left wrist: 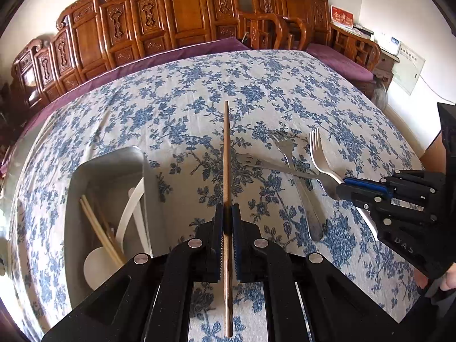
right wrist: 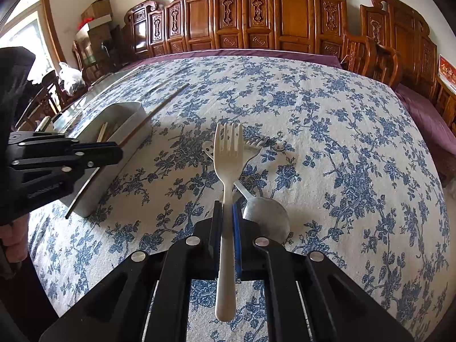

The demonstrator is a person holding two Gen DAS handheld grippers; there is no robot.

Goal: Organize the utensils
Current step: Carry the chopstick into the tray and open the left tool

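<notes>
My left gripper [left wrist: 227, 209] is shut on a brown wooden chopstick [left wrist: 227, 154] that points away over the table, just right of the grey utensil tray [left wrist: 148, 176]. The tray holds chopsticks [left wrist: 99, 228] and a white spoon [left wrist: 125, 228]. My right gripper [right wrist: 227, 208] is shut on a white plastic fork [right wrist: 228, 156], held above the cloth. It also shows in the left wrist view [left wrist: 342, 188]. A metal fork [left wrist: 287, 154] and a metal spoon [right wrist: 265, 216] lie crossed on the cloth under the white fork.
The table wears a blue-flowered white cloth [right wrist: 342, 142]. Carved wooden chairs [right wrist: 256, 14] and a purple cushion [right wrist: 421, 114] line the far side. The tray [right wrist: 125, 114] stands at the table's left in the right wrist view, beside the left gripper [right wrist: 114, 151].
</notes>
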